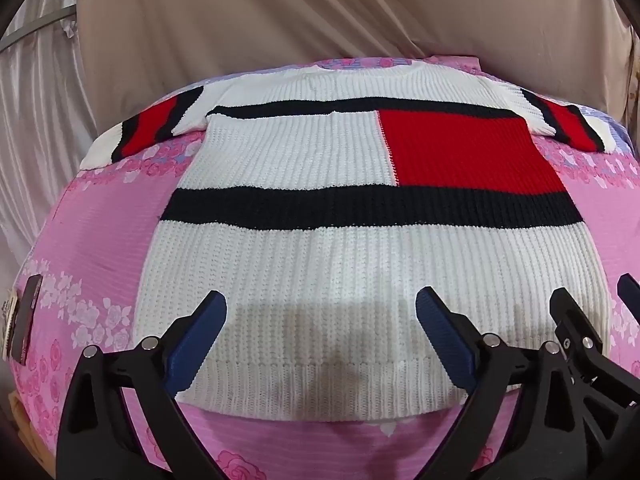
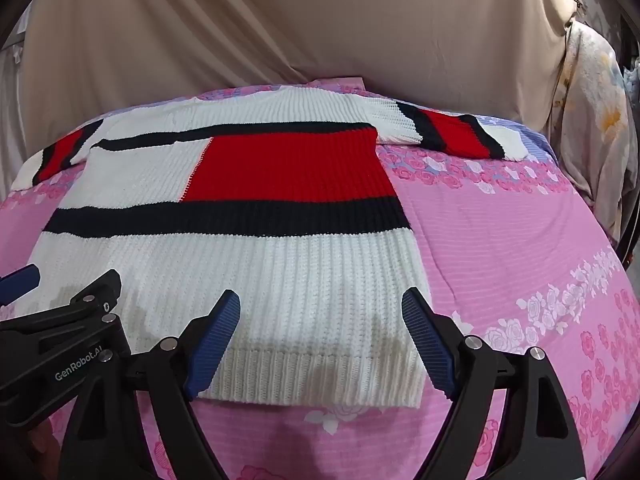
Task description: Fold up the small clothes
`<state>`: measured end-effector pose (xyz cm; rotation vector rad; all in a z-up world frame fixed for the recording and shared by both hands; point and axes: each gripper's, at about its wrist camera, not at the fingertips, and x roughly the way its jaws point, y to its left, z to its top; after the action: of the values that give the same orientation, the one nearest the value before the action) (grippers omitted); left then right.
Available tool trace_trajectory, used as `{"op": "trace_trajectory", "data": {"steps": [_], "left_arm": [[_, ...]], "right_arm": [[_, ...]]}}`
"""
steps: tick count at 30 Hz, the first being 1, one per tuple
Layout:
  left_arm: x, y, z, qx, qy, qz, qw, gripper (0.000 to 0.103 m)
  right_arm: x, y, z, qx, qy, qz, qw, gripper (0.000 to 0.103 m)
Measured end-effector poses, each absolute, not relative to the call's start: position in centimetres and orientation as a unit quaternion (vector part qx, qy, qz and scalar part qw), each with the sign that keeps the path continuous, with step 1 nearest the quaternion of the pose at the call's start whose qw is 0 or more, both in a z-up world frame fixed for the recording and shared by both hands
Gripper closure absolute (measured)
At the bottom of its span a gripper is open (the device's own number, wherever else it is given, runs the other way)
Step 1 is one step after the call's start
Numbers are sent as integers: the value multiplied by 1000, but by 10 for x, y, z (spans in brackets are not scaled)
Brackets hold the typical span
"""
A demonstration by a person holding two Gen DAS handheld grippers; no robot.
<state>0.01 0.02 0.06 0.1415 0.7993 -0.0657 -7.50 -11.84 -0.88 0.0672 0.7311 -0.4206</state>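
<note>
Flat on the pink floral bedsheet before beige drapes, the sweater lies beneath spread tongs.

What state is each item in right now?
White ribbed knit sweater with red block and navy stripes: spread flat, unfolded, sleeves out sideways.
Pink rose-print bedsheet: smooth under the sweater.
Left gripper: open, above the hem.
Right gripper: open, above the hem.
Beige backdrop cloth: hanging, creased.

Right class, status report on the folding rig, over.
Left tool open, right tool open, both above hem. Knit sweater flat, unfolded, sleeves spread. Dark phone-like object at bed edge, clear.
</note>
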Motion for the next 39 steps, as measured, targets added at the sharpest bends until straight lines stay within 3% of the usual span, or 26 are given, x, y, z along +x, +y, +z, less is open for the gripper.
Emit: {"op": "trace_trajectory", "data": {"steps": [39], "left_arm": [[-6, -2, 2, 74, 398, -28, 914, 10]], "right_arm": [[-85, -118, -9, 34, 361, -207, 908, 22]]}}
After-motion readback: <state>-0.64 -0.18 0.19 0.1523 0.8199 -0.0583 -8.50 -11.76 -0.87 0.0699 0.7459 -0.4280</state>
